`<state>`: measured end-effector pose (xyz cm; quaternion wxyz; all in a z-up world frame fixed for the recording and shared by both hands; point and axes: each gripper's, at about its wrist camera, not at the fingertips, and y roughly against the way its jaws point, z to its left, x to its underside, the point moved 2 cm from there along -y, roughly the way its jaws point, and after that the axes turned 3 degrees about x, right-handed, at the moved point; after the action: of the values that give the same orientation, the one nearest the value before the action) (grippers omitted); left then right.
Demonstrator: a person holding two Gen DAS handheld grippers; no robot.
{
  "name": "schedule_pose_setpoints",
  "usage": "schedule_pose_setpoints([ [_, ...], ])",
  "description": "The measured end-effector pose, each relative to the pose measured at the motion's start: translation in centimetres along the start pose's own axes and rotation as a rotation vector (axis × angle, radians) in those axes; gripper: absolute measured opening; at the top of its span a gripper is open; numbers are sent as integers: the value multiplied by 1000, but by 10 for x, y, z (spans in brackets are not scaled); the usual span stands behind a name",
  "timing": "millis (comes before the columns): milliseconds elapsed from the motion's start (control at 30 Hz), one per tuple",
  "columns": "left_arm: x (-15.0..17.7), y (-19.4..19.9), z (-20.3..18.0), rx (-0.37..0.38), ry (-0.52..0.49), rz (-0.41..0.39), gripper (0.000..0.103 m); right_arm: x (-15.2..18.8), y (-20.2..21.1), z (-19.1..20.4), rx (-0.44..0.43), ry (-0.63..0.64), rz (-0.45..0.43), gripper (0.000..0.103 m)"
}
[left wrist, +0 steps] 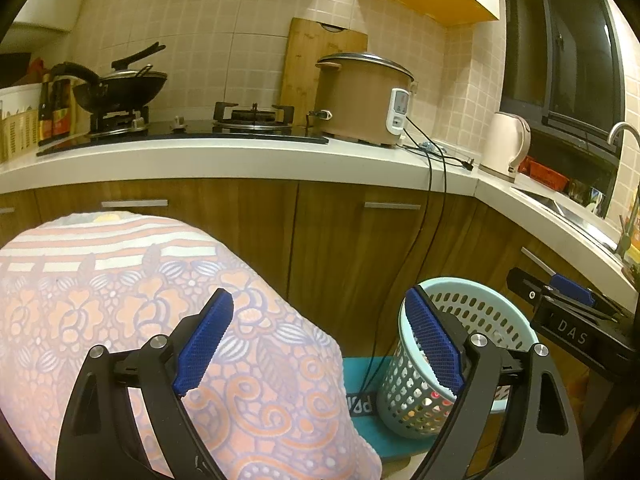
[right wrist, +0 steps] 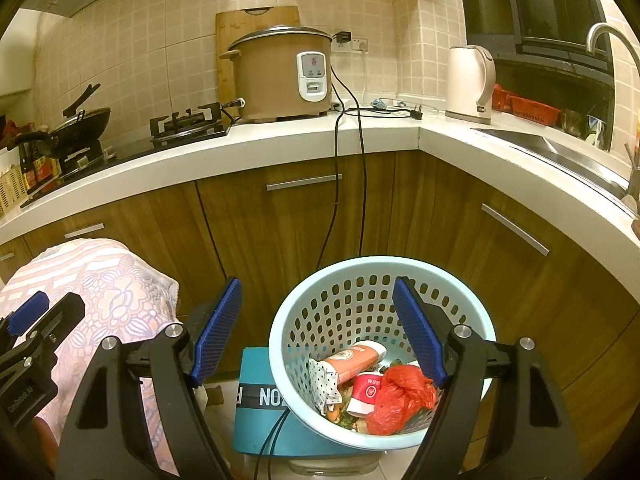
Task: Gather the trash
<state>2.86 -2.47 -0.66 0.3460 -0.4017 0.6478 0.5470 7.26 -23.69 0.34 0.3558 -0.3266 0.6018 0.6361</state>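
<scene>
A light blue perforated waste basket (right wrist: 340, 300) stands on a teal box (right wrist: 256, 420) by the cabinets. It holds trash: a red plastic bag (right wrist: 400, 400), an orange and white tube (right wrist: 352, 362), a red and white cup (right wrist: 366, 394) and a dotted wrapper (right wrist: 322, 384). My right gripper (right wrist: 318, 330) is open and empty above the basket's near rim. My left gripper (left wrist: 320, 340) is open and empty, between a cloth-covered surface (left wrist: 120, 320) and the basket (left wrist: 480, 320). The right gripper shows at the right edge of the left wrist view (left wrist: 568, 304).
A white counter (right wrist: 280, 144) runs along the wall with a rice cooker (right wrist: 280, 76), a gas hob (right wrist: 188, 124), a wok (right wrist: 80, 124), a kettle (right wrist: 468, 84) and a sink (right wrist: 552, 148). Black cables (right wrist: 340, 184) hang down the wooden cabinet doors behind the basket.
</scene>
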Motion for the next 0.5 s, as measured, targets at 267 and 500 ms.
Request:
schedule_pose_setpoints([
  [267, 0, 0, -1, 0, 1, 3, 86, 0, -1, 0, -3, -1, 4, 74],
  [500, 2, -1, -6, 4, -9, 10, 86, 1, -3, -1, -15, -14, 12, 74],
])
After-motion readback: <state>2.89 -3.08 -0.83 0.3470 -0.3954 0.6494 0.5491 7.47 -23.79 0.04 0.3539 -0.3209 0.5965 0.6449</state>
